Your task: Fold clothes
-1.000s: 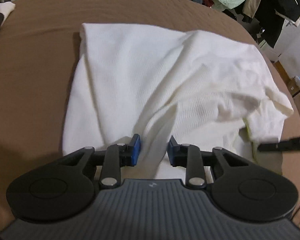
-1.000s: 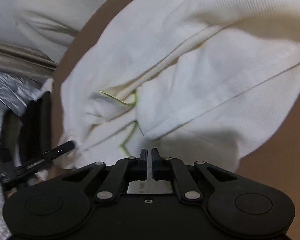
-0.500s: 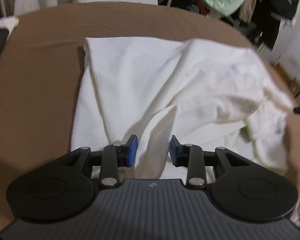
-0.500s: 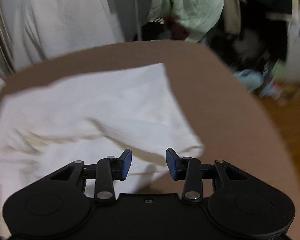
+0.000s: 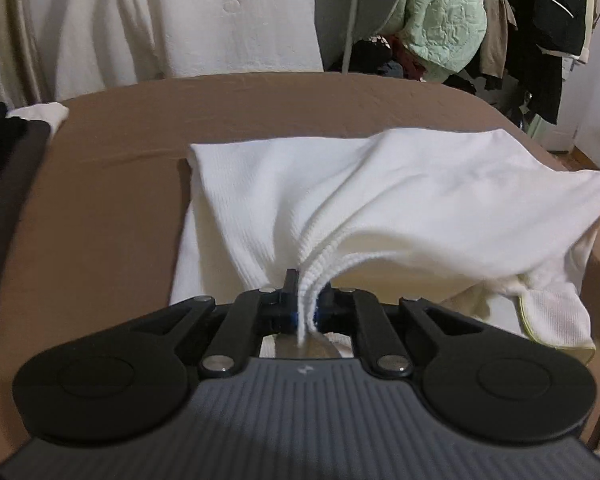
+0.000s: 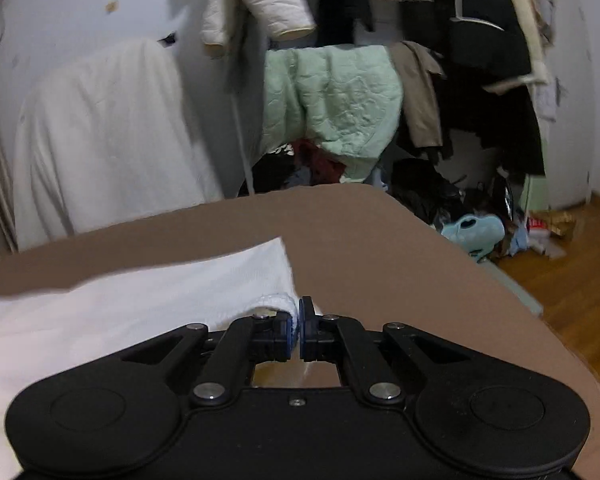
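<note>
A white ribbed garment (image 5: 340, 200) lies on the brown bed (image 5: 100, 200). My left gripper (image 5: 306, 300) is shut on a bunched near edge of it, and the cloth rises in folds from the jaws. Its right side is lifted off the bed, with a green-trimmed part (image 5: 556, 320) hanging below. In the right wrist view my right gripper (image 6: 298, 320) is shut on a rolled corner of the same garment (image 6: 140, 296), which spreads out to the left over the bed (image 6: 380, 248).
Dark folded clothes (image 5: 4, 184) lie at the bed's left edge. A white covered shape (image 5: 180, 20) and a rack with a mint quilted jacket (image 5: 448, 32) and dark clothes stand behind the bed. Clutter lies on the wooden floor (image 6: 560, 264) to the right.
Both grippers were open half a second ago and have now shut on the garment's edge. The right gripper swung round from above the cloth. The garment's right side has lifted.
</note>
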### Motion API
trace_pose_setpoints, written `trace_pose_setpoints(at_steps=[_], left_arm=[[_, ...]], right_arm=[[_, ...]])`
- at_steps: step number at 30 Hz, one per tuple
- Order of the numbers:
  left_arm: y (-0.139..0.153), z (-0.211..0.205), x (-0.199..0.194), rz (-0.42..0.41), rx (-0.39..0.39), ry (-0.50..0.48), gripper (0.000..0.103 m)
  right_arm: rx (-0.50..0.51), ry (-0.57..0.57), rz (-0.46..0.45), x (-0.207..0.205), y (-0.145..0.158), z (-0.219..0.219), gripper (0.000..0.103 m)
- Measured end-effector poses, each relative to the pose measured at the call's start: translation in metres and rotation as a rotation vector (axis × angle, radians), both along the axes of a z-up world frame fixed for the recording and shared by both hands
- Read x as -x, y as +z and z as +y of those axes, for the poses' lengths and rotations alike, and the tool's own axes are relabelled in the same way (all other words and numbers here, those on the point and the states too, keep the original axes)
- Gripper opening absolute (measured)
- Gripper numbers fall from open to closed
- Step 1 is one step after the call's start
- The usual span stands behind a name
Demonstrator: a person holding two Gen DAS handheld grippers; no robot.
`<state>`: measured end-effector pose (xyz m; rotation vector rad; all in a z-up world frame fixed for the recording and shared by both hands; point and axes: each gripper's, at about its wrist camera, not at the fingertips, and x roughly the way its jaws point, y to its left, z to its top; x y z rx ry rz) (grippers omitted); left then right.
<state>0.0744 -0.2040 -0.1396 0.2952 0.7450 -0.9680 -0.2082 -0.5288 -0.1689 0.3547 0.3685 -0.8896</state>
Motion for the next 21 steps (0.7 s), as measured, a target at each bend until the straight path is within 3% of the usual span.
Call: trace_pose_setpoints(at_steps=[2, 4, 5, 6, 7, 9, 15, 21], left_arm=[[-0.021, -0.007, 0.005, 0.016, -0.129, -0.007, 0.009], [-0.043, -0.017, 0.009, 0.021, -0.279, -0.013, 0.017], [-0.047, -0.020, 0.010, 0.003, -0.311, -0.015, 0.025], [-0.047, -0.022, 0.012, -0.030, -0.327, -0.005, 0.044], [-0.043, -0.022, 0.012, -0.059, -0.335, 0.014, 0.052], [-0.034, -0.014, 0.005, -0.051, -0.286, 0.063, 0.058], [-0.020, 0.028, -0.025, 0.224, -0.025, 0.188, 0.059], [-0.021, 0.055, -0.024, 0.342, 0.060, 0.248, 0.059]], right_arm=[[-0.059, -0.010, 0.056, 0.004, -0.021, -0.012, 0.002], [-0.101, -0.036, 0.087, 0.006, -0.044, -0.016, 0.002], [-0.122, -0.045, 0.062, 0.009, -0.052, -0.017, 0.002], [-0.143, -0.054, 0.037, 0.012, -0.060, -0.018, 0.002], [-0.154, -0.058, 0.020, 0.012, -0.064, -0.018, 0.003], [-0.149, -0.049, 0.025, 0.014, -0.062, -0.020, 0.003], [-0.107, -0.023, 0.036, 0.012, -0.057, -0.012, 0.005], [-0.120, -0.049, 0.038, 0.014, -0.062, -0.009, 0.005]])
